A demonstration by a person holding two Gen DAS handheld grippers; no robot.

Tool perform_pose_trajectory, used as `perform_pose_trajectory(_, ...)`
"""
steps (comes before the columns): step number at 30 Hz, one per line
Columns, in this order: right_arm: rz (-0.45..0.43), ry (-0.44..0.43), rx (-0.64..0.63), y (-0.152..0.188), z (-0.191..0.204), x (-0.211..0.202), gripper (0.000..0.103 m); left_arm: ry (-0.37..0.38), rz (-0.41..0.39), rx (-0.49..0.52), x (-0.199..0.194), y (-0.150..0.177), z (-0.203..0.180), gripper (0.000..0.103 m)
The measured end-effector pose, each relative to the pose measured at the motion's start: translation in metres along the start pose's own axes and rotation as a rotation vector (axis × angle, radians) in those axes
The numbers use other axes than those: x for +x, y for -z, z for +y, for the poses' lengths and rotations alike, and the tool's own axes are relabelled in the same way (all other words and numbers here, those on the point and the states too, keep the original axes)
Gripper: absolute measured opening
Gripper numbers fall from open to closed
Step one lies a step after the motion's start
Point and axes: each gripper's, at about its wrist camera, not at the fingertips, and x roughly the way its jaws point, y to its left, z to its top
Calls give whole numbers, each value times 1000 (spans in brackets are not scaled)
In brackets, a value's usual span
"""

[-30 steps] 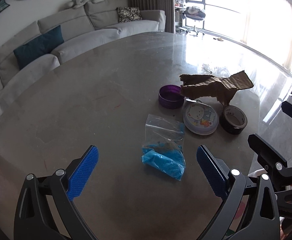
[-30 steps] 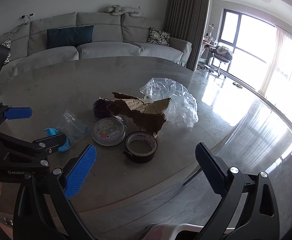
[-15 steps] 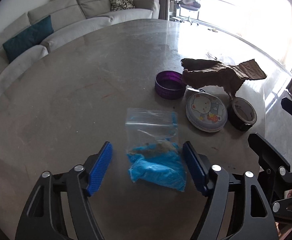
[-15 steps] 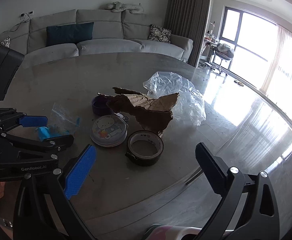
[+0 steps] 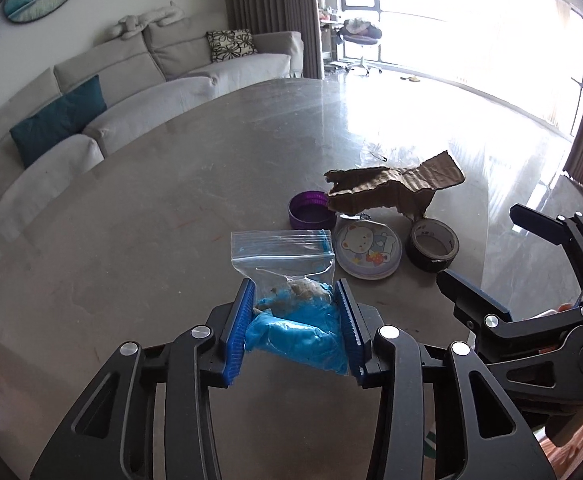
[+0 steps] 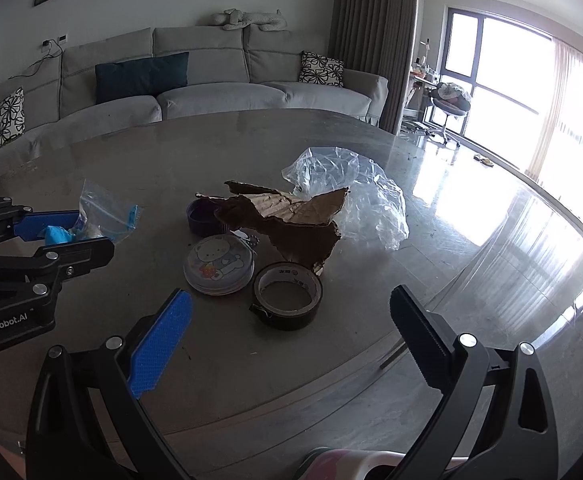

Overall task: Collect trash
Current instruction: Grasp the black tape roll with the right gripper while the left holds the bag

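My left gripper (image 5: 296,316) is shut on a clear zip bag with blue stuff inside (image 5: 291,280), held a little above the grey table (image 5: 151,208); the bag also shows in the right wrist view (image 6: 103,216). A torn piece of brown cardboard (image 5: 391,192) and a crumpled clear plastic sheet (image 6: 355,196) lie further out on the table. My right gripper (image 6: 291,336) is open and empty, hovering near the table's front edge in front of a roll of black tape (image 6: 287,294).
A purple lid (image 5: 309,212), a round tin with a bear picture (image 5: 367,250) and the tape roll (image 5: 431,244) lie close together. A grey sofa (image 6: 211,88) curves behind the table. A pink-and-white object (image 6: 347,464) shows below the table edge.
My left gripper moved forward over the zip bag, closed on it and lifted it. My right gripper stayed open and shifted slightly.
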Motion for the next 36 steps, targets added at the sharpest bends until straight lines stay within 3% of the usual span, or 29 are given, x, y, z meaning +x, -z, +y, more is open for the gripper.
perform_pose_trajectory(9,-25,-50,-9,-2,-6,22,98,-27,-28,-16,-18,-2,-5,42)
perform_pose_trajectory(16,-8,-102,-22,13,-6,54,98,-57,-34,44,-18,-2,-16,42)
perform_pose_trajectory(28,-40,-184,-11,14,-14,61,98,-64,11,26,-1,0,-15,42)
perform_pose_trajectory(29,-40,-186,-12,14,-14,60,97,-61,14,21,0,-1,-16,42)
perform_pose_trajectory(31,-51,-200,-29,14,-11,56,79,-64,15,17,0,-1,-17,42)
perform_pose_trajectory(33,-57,-209,-48,15,-6,51,50,-65,13,16,-2,-2,-18,42)
perform_pose_trajectory(36,-46,-197,-61,15,-2,47,50,-66,9,13,-6,-3,-19,42)
